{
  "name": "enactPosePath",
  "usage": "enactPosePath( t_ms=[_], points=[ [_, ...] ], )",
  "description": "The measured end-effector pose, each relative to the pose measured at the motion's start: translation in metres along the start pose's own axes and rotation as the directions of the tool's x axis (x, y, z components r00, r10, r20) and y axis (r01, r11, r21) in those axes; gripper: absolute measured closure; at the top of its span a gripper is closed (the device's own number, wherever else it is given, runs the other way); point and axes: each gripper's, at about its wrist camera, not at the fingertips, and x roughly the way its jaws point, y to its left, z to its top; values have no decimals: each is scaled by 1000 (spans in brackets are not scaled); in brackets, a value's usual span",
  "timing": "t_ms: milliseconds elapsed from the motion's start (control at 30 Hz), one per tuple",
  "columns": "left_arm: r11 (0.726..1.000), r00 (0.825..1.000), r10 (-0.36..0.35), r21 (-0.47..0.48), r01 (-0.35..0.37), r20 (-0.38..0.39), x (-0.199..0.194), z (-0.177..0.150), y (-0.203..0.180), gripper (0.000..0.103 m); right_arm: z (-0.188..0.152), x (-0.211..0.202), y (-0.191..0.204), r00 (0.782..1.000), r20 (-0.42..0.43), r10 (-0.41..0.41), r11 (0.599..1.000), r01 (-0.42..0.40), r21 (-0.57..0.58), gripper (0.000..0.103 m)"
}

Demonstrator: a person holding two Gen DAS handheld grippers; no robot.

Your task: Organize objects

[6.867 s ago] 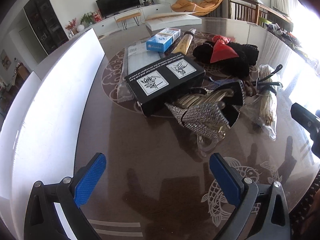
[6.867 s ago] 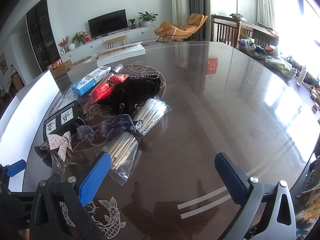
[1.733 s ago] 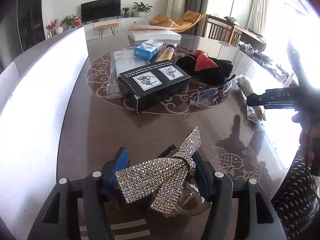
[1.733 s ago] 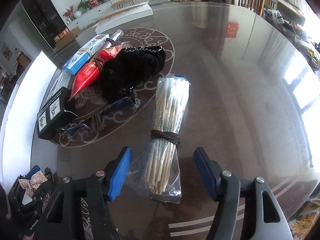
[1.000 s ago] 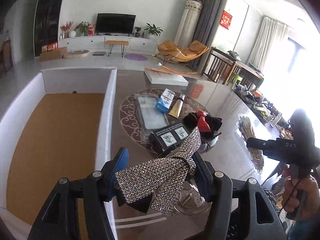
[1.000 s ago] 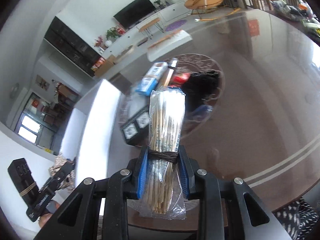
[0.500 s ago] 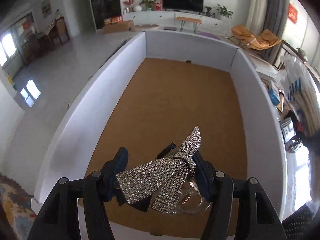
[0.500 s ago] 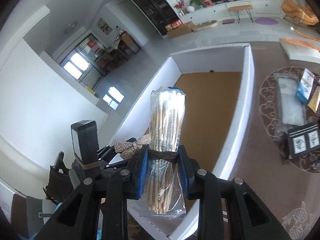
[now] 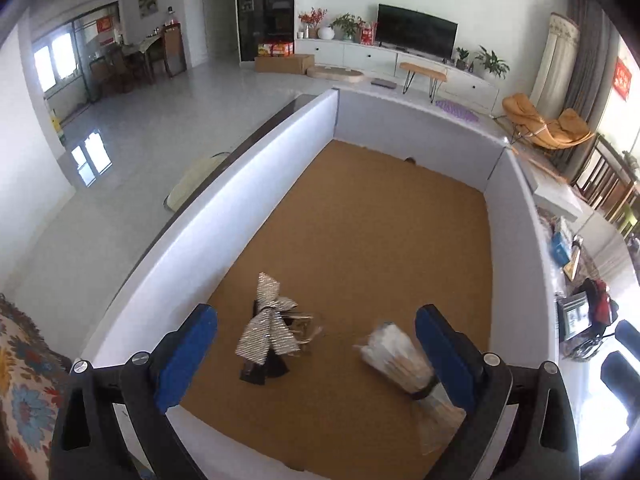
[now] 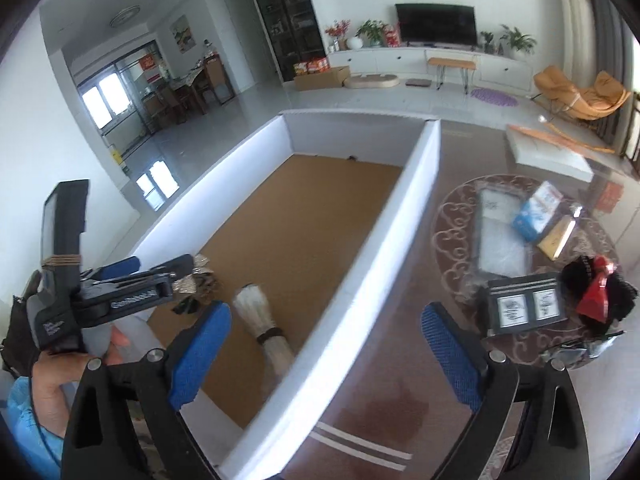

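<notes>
The left claw point(image 9: 316, 352) and the right claw point(image 10: 326, 350) are both opening, nothing between their blue pads. Just beyond, at lower centre of the left view, the rhinestone bow clip point(image 9: 269, 324) and the bagged bundle of wooden sticks point(image 9: 404, 360) are inside the white-walled bin point(image 9: 168, 264), on its cork-brown floor. Both look light; the bow is floppy and glittery, best pinched at its knot, the slippery bag at its dark tie. At right, on the glossy table point(image 10: 400, 360), the black box point(image 10: 524, 306) is stiff and flat-sided.

Bow point(image 9: 269, 330) left of stick bundle point(image 9: 400, 358); both inside box point(image 9: 516, 240).
</notes>
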Motion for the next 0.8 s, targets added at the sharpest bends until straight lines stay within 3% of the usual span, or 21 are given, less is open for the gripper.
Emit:
enactPosePath(
  t_ms=[133, 267, 367, 533, 667, 800],
  points=[
    [986, 988, -139, 101, 132, 70, -30, -7, -59, 2, -21, -22, -59, 977, 70, -204, 978, 200, 60, 5],
    [924, 946, -315, 254, 287, 79, -62, -26, -136, 2, -56, -31, -137, 926, 46, -376, 911, 359, 204, 5],
    [858, 907, -420, 340, 386, 31, -76, -46, -195, 2, -84, -37, -194, 876, -12, -482, 835, 463, 297, 5],
    [782, 869, -477, 387, 488, -133, -60, -93, -275, 2, -120, -43, -273, 801, -168, -574, 711, 589, 384, 5],
    [779, 893, -422, 443, 444, -154, -33, -123, -309, 2, -133, -52, -299, 795, -201, -572, 654, 590, 473, 5],
    [812, 924, -347, 443, 380, -158, 1, -134, -313, 2, -135, -47, -300, 776, -222, -591, 636, 617, 464, 5]
  ],
)
